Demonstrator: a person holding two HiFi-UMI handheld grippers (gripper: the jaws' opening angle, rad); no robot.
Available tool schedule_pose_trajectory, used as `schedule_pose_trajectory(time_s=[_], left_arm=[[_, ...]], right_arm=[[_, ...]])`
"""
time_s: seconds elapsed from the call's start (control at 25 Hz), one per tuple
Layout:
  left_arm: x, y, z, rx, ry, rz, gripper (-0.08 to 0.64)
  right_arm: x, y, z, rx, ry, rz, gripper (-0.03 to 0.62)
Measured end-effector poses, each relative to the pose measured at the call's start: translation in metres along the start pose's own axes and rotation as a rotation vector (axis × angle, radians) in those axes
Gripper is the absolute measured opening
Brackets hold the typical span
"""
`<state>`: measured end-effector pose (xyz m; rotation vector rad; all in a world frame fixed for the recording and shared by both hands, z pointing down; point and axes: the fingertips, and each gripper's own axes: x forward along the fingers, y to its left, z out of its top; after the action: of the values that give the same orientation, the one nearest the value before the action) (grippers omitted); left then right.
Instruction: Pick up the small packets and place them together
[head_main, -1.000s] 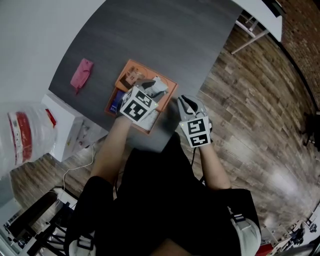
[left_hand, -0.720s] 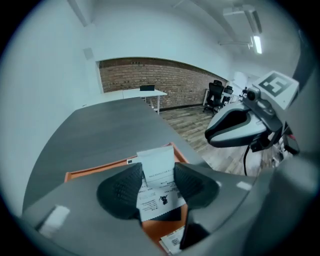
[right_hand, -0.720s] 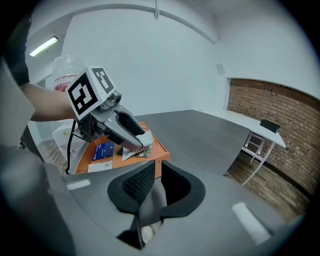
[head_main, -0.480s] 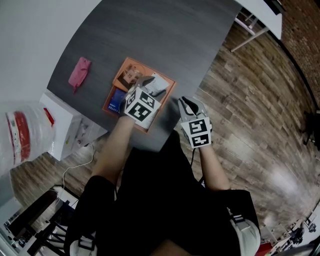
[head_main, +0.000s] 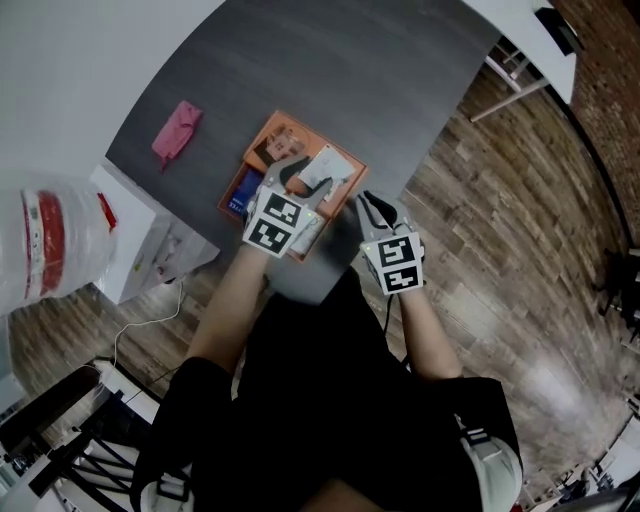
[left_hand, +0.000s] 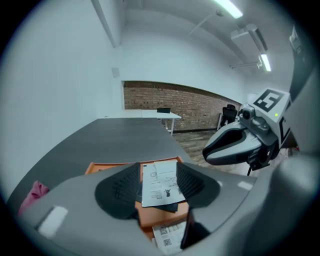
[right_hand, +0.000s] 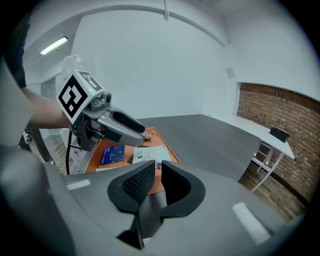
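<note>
An orange tray sits near the front edge of the grey table. In it lie a white printed packet, a blue packet and a brownish one. My left gripper hovers over the tray's near side, open, its jaws having just closed slightly. In the left gripper view the white packet shows between the pads, lying on the tray untouched. My right gripper hangs right of the tray, shut and empty. The right gripper view shows the blue packet too.
A pink pouch lies on the table's left part. Left of the table stand a white box and a clear bag with red print. Wooden floor lies to the right. A labelled packet shows under the left jaws.
The left gripper has drawn back toward the tray's near side, and the white packet now lies clear of it at the tray's far right. The right gripper has kept still.
</note>
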<state>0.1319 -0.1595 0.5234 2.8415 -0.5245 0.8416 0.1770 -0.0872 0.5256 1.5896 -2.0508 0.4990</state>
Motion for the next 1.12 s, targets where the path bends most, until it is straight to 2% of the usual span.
schedule_pose_trajectory(time_s=[0.16, 0.36, 0.68, 0.88, 0.96, 1.12], left_arm=[[-0.024, 0.014, -0.001, -0.061, -0.062, 0.061, 0.201], [-0.048, 0.021, -0.017, -0.107, -0.078, 0.114, 0.199], [-0.091, 0.026, -0.069, -0.196, -0.067, 0.211, 0.198], [-0.117, 0.020, -0.116, -0.287, -0.030, 0.252, 0.195], [-0.127, 0.017, -0.127, -0.326, -0.041, 0.270, 0.189], [-0.146, 0.020, -0.130, -0.351, -0.122, 0.353, 0.098]], right_arm=[[0.003, 0.011, 0.019, -0.055, -0.020, 0.028, 0.043], [0.007, 0.026, 0.038, -0.109, -0.041, 0.060, 0.043], [0.020, 0.050, 0.047, -0.167, -0.035, 0.123, 0.044], [0.024, 0.059, 0.046, -0.183, -0.025, 0.145, 0.043], [0.024, 0.060, 0.044, -0.181, -0.022, 0.145, 0.043], [0.019, 0.060, 0.043, -0.153, -0.049, 0.145, 0.041]])
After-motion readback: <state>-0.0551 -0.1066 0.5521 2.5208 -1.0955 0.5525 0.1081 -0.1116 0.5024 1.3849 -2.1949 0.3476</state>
